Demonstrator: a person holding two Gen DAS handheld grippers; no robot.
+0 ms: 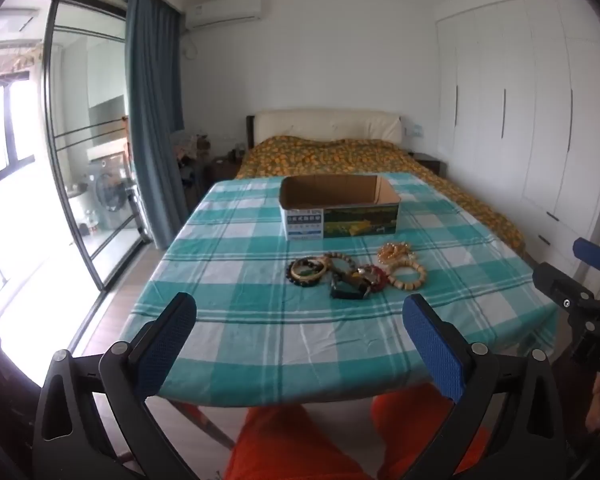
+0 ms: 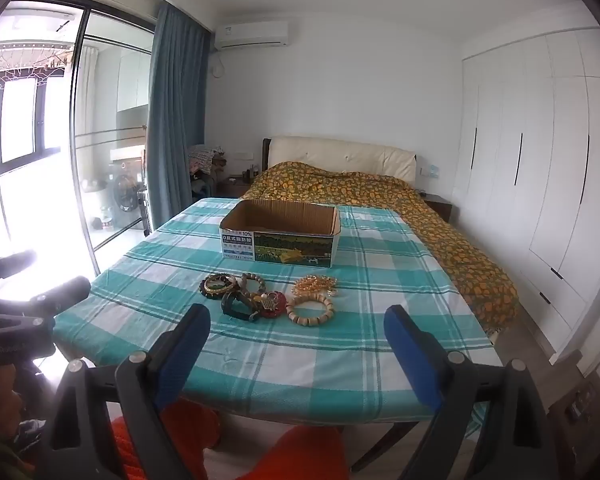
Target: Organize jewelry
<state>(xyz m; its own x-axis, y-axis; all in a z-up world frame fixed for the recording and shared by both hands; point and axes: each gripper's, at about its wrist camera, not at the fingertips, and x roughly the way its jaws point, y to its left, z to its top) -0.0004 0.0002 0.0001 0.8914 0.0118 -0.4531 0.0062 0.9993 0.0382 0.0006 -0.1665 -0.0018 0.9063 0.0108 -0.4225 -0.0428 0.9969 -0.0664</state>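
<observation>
Jewelry [image 1: 356, 272] lies in one tangled heap near the middle of the checked cloth covering the desk [image 1: 236, 320], just in front of the single open cardboard box [image 1: 340, 208], which looks empty from here. I count roughly six pieces, though the overlap makes that uncertain: a pale wooden bead bracelet [image 2: 311, 308] at the right edge, a gold chain cluster [image 2: 314, 282] behind it, a dark bangle stack [image 2: 219, 284] on the left, a black watch [image 2: 238, 306] in front, and a red piece [image 2: 274, 306] in the middle. All seem light. The beaded loops should flex and slide, the chain would slump and snag, the bangles look stiff. The pale bracelet's outer arc, clear of its neighbours, seems the easiest hold. The left hand-held gripper [image 1: 300, 316] and the right hand-held gripper [image 2: 296, 330] both hover at the near edge, jaws spread wide, holding nothing.
</observation>
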